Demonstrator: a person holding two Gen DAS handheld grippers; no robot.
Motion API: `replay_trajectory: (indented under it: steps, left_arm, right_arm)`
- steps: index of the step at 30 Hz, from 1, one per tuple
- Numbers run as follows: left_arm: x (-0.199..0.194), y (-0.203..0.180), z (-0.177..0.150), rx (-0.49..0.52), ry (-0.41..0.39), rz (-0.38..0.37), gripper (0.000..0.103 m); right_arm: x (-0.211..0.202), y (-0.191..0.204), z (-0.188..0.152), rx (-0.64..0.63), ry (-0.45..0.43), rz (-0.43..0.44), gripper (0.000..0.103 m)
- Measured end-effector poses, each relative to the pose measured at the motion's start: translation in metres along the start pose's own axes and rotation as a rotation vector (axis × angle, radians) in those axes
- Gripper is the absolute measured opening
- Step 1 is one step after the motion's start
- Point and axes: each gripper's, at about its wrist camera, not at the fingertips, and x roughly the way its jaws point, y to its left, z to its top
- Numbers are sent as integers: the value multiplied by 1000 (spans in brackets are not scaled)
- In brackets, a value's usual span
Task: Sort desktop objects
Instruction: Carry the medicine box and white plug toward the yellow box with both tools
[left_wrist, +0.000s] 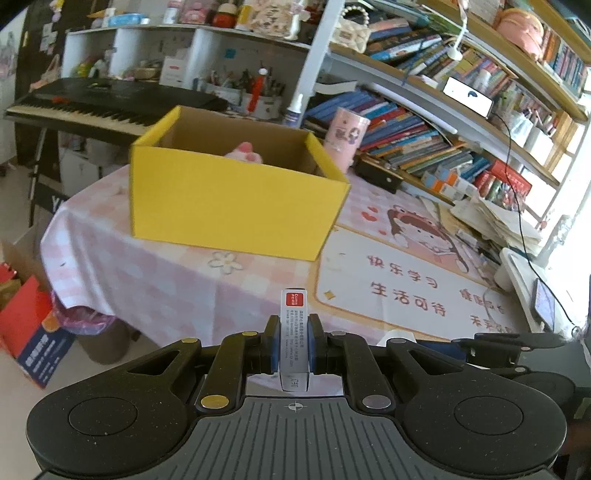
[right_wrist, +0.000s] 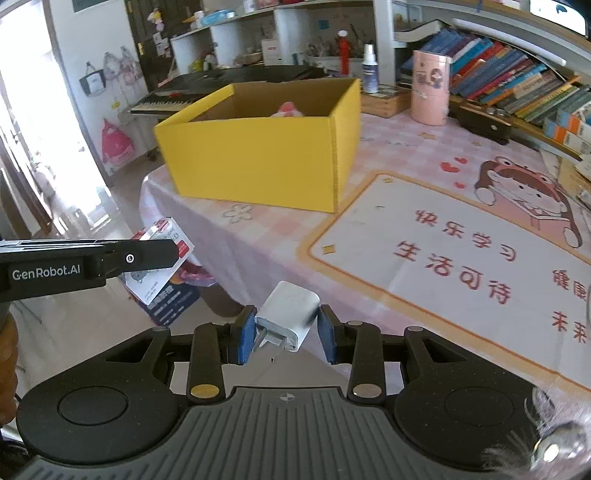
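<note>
Right wrist view alone shows the white charger (right_wrist: 289, 315), gripped between the right gripper (right_wrist: 287, 334) pads. Left wrist view shows one small white box (left_wrist: 294, 332) clamped upright in the left gripper (left_wrist: 294, 345). One yellow box (left_wrist: 236, 199) stands ahead on the pink tablecloth (left_wrist: 166, 280).

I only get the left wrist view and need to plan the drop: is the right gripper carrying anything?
Observer: Yes, the right gripper is shut on a white charger plug.
Operator: Which way do its prongs face?
Observer: Back toward the camera, at the plug's lower left.
Operator: Where is the yellow box from there?
Observer: The yellow box stands ahead, slightly left of centre, its top open, with only tablecloth between it and the plug.
</note>
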Motion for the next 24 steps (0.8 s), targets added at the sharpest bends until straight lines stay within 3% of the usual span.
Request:
replay_trajectory:
  steps: [13,24]
  left_arm:
    - [-29,26,-6,-45,-63,54,13]
    - [-29,31,0,-56,-89,55,13]
  right_arm:
    - [2,38,4,-86,-13,47,33]
    - [6,45,13,-116,-19,50,33]
